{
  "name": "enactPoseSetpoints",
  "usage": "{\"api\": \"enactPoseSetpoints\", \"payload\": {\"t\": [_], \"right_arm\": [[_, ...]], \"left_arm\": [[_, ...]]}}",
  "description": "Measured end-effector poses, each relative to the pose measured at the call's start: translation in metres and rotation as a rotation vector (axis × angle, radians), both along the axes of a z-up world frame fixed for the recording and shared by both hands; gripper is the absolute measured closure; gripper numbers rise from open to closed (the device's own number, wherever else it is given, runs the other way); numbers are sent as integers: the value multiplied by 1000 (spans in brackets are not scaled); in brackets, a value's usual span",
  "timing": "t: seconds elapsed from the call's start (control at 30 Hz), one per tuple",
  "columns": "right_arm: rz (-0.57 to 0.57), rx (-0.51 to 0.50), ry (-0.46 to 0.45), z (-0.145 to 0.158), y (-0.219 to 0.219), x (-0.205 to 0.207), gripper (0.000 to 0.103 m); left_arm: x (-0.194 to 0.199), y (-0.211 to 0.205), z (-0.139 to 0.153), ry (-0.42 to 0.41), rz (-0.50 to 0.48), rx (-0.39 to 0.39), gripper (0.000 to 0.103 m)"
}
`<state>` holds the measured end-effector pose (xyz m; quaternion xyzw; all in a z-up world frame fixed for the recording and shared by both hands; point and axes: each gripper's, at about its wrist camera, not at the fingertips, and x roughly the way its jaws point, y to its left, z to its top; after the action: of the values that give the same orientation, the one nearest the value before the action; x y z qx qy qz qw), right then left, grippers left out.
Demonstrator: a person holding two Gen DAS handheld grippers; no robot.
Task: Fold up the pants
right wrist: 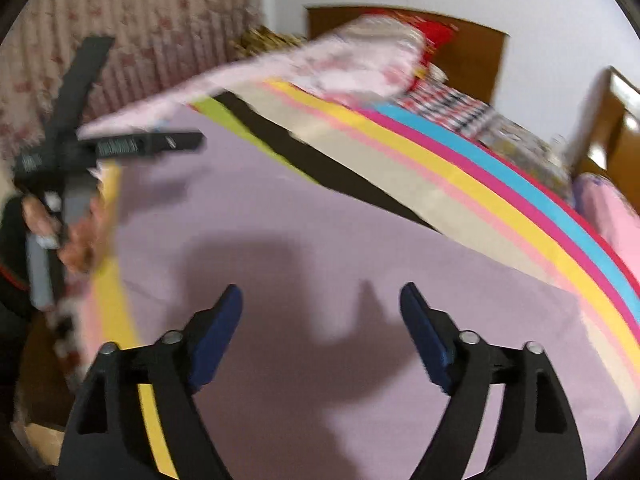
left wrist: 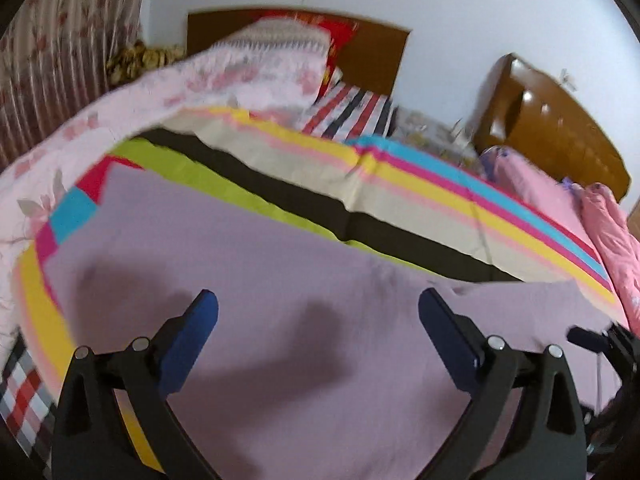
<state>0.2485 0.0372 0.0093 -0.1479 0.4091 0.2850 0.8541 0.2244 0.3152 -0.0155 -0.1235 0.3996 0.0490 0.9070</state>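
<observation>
Pants (left wrist: 280, 264) flat on the bedsheet (left wrist: 400, 200), folded quilt (left wrist: 180, 80) behind, headboard (left wrist: 372, 56) beyond.

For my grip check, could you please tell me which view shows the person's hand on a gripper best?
The right wrist view: at its left edge a hand clasps the left gripper's handle. The left wrist view shows no hand, only the right gripper's dark tip.

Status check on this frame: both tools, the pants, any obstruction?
Left tool open, nothing between pads. Right tool open, empty. Lilac pants flat on striped bedspread. Nothing in the way.
</observation>
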Motion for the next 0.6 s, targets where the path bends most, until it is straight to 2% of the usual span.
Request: {"api": "enactPoseSetpoints", "payload": {"t": [0.03, 0.07, 0.1, 0.13, 0.23, 0.33, 0.43, 0.47, 0.5, 0.53, 0.6], "right_arm": [[-22, -39, 11, -7, -6, 6, 20], [-60, -103, 57, -22, -16, 13, 13], [-74, -93, 96, -31, -28, 17, 12], [-83, 0, 133, -35, -47, 19, 11], [-71, 4, 104, -36, -60, 9, 11], [-74, -2, 97, -38, -58, 8, 11], [-94, 4, 76, -29, -65, 1, 12], [-98, 25, 56, -20, -72, -4, 12], [-91, 59, 31, -6, -79, -11, 12], [-90, 100, -14, 13, -97, -24, 11], [-111, 110, -82, 35, -128, -39, 11]], "left_arm": [[11, 1, -8, 29, 3, -3, 3], [22, 3, -21, 80, 22, 3, 3], [29, 6, -36, 126, 45, 7, 3], [30, 7, -46, 127, 45, 13, 3], [27, 7, -47, 98, 57, -8, 2], [29, 7, -49, 118, 58, 22, 2], [30, 1, -47, 147, 79, 101, 2], [26, -4, -43, 151, 129, 153, 3], [17, -9, -34, 134, 170, 176, 9], [5, -19, -20, 85, 162, 146, 17], [-21, -51, 8, -36, 57, 70, 15]]}}
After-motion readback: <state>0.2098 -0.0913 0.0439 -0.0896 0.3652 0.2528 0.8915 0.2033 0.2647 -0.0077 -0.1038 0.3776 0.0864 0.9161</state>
